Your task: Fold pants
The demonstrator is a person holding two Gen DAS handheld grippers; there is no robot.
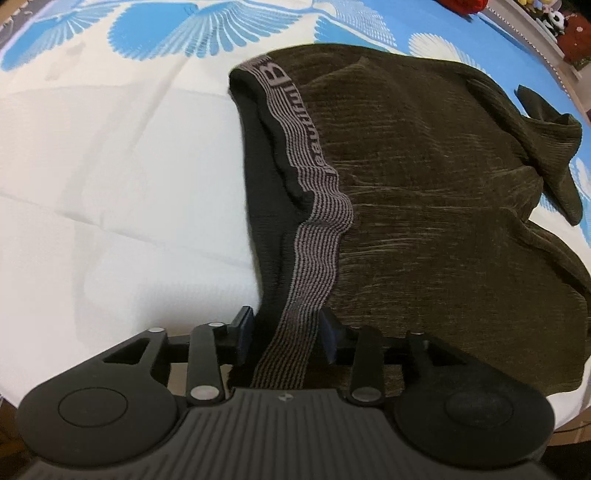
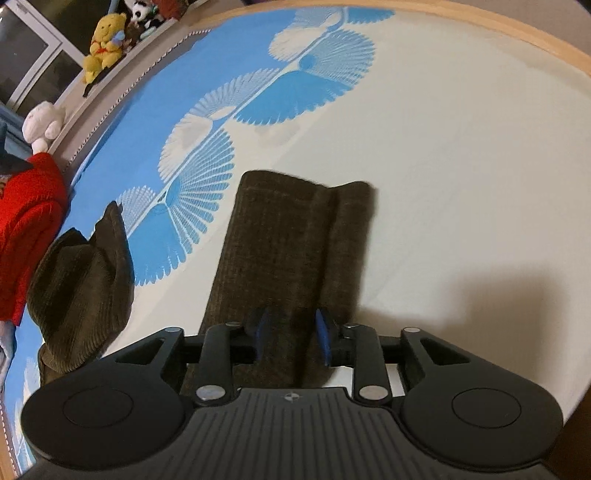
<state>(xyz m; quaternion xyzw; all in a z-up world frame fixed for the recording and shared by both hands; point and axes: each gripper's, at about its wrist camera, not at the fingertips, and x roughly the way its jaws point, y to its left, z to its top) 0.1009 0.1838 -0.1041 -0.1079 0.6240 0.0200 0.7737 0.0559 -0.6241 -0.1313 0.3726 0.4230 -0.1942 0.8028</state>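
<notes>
Dark olive ribbed pants (image 1: 424,192) lie spread on the bed sheet (image 1: 110,166), and their grey striped waistband (image 1: 317,206) runs down towards the camera. My left gripper (image 1: 286,330) stands open with the near end of the waistband between its jaws; the pads are not pressing on it. In the right wrist view a folded pant leg (image 2: 291,236) stretches away from my right gripper (image 2: 291,328). That gripper is open too, its blue pads (image 2: 263,325) on either side of the cloth. Another bunched part of the pants (image 2: 85,288) lies to the left.
The sheet is white with blue fan patterns (image 2: 295,96). A red garment (image 2: 29,221) lies at the left. Plush toys (image 2: 105,44) sit on a ledge beyond the bed. A wooden bed edge (image 2: 480,26) curves along the far side.
</notes>
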